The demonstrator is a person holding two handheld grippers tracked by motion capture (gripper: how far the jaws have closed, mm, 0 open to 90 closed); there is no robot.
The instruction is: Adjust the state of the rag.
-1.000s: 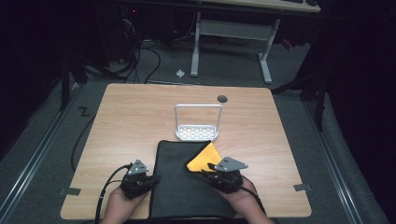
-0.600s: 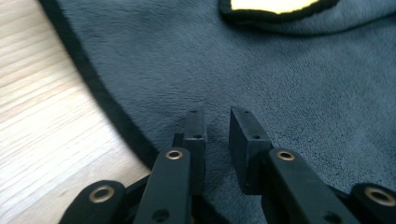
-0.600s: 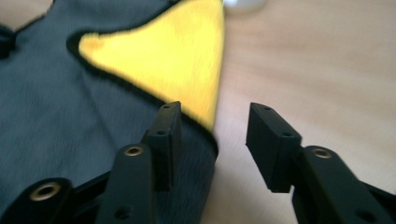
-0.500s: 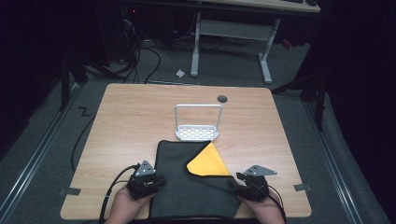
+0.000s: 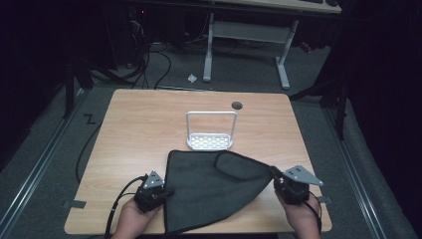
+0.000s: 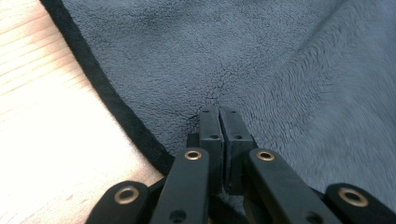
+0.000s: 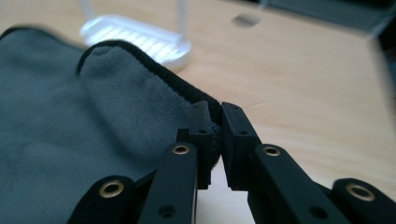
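we held the dark grey fleece cloth (image 5: 214, 191) stretched across the near table edge, its long axis running between the left gripper (image 5: 155, 191) and right gripper (image 5: 278, 180), each clamped shut on opposite cloth edges.

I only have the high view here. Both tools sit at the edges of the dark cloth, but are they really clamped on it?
Observer: Yes for the left tool: in the left gripper view its jaws are shut on the grey cloth, just inside the black hem.
Operator: And the right one?
Observer: The right tool pinches the cloth's black hem between its jaws, seen in the right gripper view.
Operator: Is the fold near the white rack touching it?
Observer: In the right gripper view the folded flap rises in front of the white rack; I cannot tell whether they touch.
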